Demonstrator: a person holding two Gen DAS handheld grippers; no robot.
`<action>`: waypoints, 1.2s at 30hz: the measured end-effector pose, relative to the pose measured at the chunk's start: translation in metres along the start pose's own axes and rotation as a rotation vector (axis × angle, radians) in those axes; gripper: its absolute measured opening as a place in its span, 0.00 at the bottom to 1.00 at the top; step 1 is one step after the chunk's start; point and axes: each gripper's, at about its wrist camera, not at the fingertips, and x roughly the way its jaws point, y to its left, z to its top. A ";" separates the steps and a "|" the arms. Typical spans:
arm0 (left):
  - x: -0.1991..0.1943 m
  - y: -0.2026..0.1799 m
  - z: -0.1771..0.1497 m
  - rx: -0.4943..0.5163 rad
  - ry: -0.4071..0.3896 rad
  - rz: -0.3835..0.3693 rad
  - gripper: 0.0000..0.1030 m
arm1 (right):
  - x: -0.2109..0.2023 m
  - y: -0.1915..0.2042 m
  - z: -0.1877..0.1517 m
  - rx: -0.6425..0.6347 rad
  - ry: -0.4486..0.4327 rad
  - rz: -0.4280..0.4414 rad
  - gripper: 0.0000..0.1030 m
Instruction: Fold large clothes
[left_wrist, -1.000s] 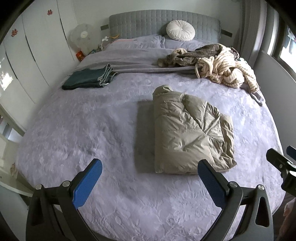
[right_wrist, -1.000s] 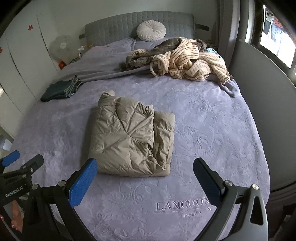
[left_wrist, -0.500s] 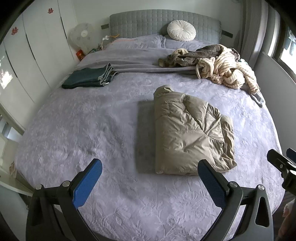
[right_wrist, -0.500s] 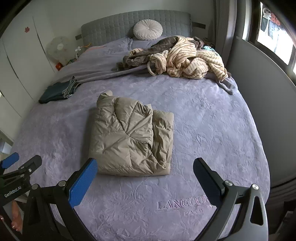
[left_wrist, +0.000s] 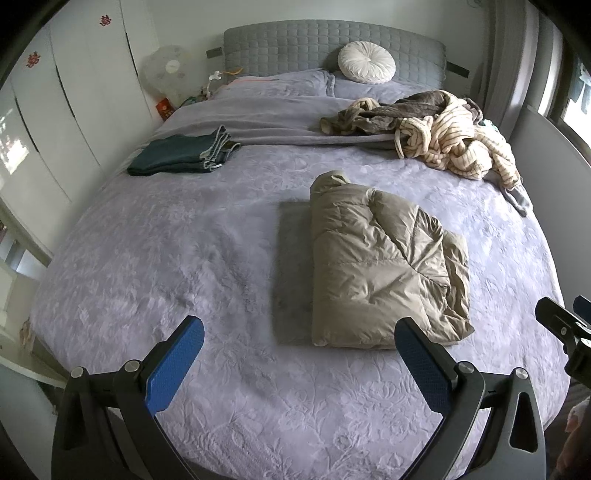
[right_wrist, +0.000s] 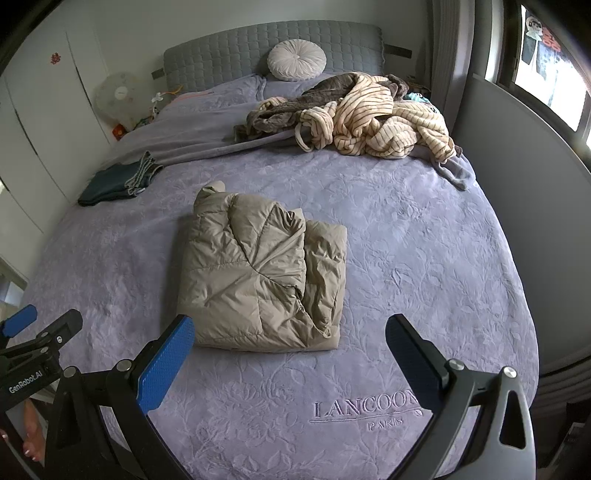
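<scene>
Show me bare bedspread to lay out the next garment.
Bare bedspread lies left of the folded tan jacket, below the folded jeans, and along the right edge. Crowded by the headboard: the striped robe pile.

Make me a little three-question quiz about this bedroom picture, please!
1. True or false: the beige puffy jacket is lying folded in the middle of the bed.
2. Which thing sits against the headboard? A) a round white cushion B) a teddy bear C) a lamp
3. Fill the blank: the left tool and the right tool are both ____, holding nothing.

Key:
1. True.
2. A.
3. Open. The unfolded pile of striped clothes and the folded dark jeans lie farther up the bed, away from both tools.
</scene>
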 end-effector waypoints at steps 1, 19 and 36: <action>0.000 0.000 0.000 0.001 0.000 0.000 1.00 | 0.000 0.000 0.000 0.001 0.000 0.000 1.00; 0.000 0.001 0.000 0.002 0.001 0.000 1.00 | 0.000 0.000 0.000 0.001 0.001 -0.001 1.00; 0.000 0.004 0.000 0.001 0.000 -0.003 1.00 | -0.002 0.002 0.000 0.001 -0.002 -0.002 1.00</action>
